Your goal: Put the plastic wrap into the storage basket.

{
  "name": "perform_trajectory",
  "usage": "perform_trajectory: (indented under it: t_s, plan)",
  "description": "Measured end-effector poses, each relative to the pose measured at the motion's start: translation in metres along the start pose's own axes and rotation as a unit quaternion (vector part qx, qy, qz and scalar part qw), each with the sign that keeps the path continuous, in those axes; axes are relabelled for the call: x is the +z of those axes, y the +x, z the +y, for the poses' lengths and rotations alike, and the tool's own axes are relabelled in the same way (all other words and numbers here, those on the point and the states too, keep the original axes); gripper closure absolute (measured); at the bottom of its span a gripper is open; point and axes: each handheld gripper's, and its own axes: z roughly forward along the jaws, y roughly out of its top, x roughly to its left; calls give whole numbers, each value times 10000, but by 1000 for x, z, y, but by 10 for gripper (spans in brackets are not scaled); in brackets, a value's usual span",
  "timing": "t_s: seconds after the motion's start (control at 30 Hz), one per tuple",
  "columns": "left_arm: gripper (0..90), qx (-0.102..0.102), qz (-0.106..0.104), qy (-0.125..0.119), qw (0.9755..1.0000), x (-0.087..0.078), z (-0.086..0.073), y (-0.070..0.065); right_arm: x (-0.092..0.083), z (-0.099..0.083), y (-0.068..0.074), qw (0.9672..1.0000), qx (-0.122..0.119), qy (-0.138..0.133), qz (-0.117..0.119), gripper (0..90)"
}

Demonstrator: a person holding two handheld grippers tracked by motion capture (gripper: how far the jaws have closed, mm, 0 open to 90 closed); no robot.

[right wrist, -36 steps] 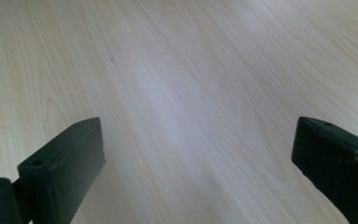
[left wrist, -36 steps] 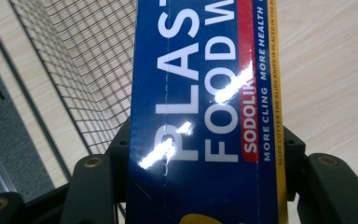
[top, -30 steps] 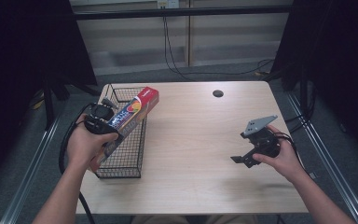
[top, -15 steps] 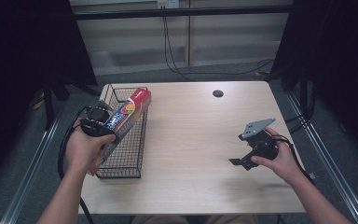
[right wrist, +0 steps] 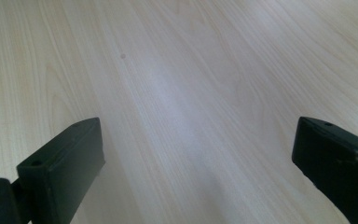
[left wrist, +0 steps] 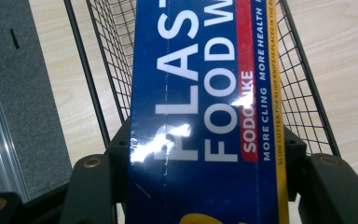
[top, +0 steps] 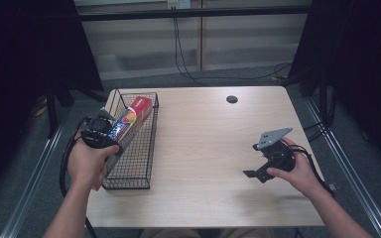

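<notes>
Pale wooden surface carries a wire basket. Left hand-held gripper clamps a plastic food wrap box above it, not yet released; right hand-held gripper hovers, jaws apart, empty.

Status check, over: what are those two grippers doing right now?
Left gripper shut on blue plastic food wrap box, over black wire basket. Right gripper open, empty, above wooden table. Nothing in the way.

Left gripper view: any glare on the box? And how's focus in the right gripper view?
Left gripper view: white glare patches on the glossy plastic wrap box, partly washing out letters; print otherwise sharp. Right gripper view: table shows a soft sheen, grain readable; jaws near the lens slightly soft.
</notes>
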Motion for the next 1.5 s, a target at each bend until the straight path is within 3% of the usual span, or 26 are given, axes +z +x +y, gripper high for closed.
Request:
perform_trajectory:
  t_s: [0.47, 0.67, 1.0, 1.07, 1.5]
  plan:
    - [424, -366, 105, 50, 9993, 13, -6, 6, -1, 0, 3, 10000, -37, -46, -47, 18]
    - [424, -619, 117, 73, 9980, 17, -7, 8, -3, 0, 2, 9999, -35, -109, -36, 18]
    - [423, -788, 236, 89, 9966, 21, -6, 7, -4, -1, 4, 9999, -42, -133, -38, 19]
    - [422, -823, 257, 65, 9963, 22, -7, 6, -4, -2, 4, 9998, -70, -118, -125, 19]
    - [420, -1051, 338, 5, 9939, 31, -7, -1, -6, -4, 5, 9997, -51, -224, -50, 19]
